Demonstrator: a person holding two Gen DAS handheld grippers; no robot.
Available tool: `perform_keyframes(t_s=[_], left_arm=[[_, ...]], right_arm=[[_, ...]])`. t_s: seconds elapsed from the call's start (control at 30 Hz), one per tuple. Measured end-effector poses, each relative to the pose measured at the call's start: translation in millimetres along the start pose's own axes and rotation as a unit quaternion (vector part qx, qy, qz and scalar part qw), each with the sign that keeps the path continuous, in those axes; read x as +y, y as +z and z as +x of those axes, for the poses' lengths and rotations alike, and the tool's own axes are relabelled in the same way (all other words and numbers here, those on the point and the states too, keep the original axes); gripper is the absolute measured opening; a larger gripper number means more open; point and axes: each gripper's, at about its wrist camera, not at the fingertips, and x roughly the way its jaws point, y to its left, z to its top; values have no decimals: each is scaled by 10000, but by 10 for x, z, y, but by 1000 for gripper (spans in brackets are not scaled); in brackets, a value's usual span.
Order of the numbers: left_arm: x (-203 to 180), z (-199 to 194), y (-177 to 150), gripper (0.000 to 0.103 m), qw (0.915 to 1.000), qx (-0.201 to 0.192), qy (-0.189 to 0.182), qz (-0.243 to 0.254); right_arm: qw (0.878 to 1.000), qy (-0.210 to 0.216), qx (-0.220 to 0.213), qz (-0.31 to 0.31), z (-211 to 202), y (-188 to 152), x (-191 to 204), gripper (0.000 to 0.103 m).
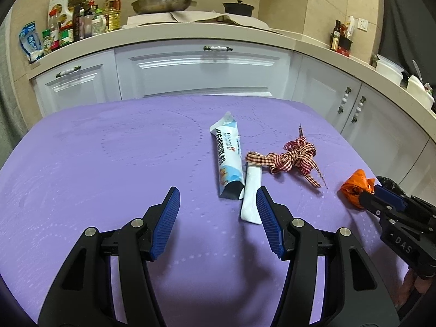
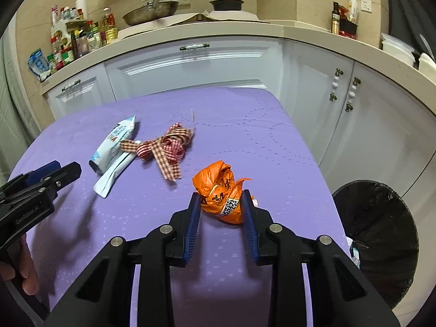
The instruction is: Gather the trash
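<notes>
While ribbon (image 2: 166, 150) lies near, bin (image 2: 381, 234) flanks the table (image 2: 272, 141).

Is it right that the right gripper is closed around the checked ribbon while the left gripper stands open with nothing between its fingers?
Not quite. The right gripper is closed on the crumpled orange wrapper, not the checked ribbon, which lies untouched on the purple cloth; the right wrist view shows this. The rest holds: the left gripper stands open with nothing between its fingers.
</notes>
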Motion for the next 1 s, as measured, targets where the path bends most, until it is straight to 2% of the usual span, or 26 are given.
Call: perform_keyframes(t_s=[0.17, 0.27, 0.33, 0.57, 0.63, 0.73, 1.0], left_arm=[[-41, 129, 64, 56, 10000, 65, -14, 0], [-41, 199, 102, 53, 9999, 107, -24, -30], [-26, 241, 113, 45, 9998, 166, -50, -53], [-27, 338, 123, 29, 9992, 329, -219, -50], [-40, 356, 130, 17, 9990, 357, -254, -28], [-47, 378, 130, 10, 9988, 401, -294, -23], [21, 317, 123, 5, 9992, 324, -238, -64]], right_arm=[[9999, 129, 11, 98, 18, 1, -43, 33], [9999, 129, 53, 102, 41, -7, -58, 41], [9998, 123, 92, 95, 62, -16, -75, 46], [9997, 140, 114, 142, 98, -12, -86, 50], [9998, 135, 112, 139, 97, -10, -85, 51], [9998, 132, 112, 135, 99, -8, -84, 52], [9997, 122, 106, 158, 117, 2, -72, 55]])
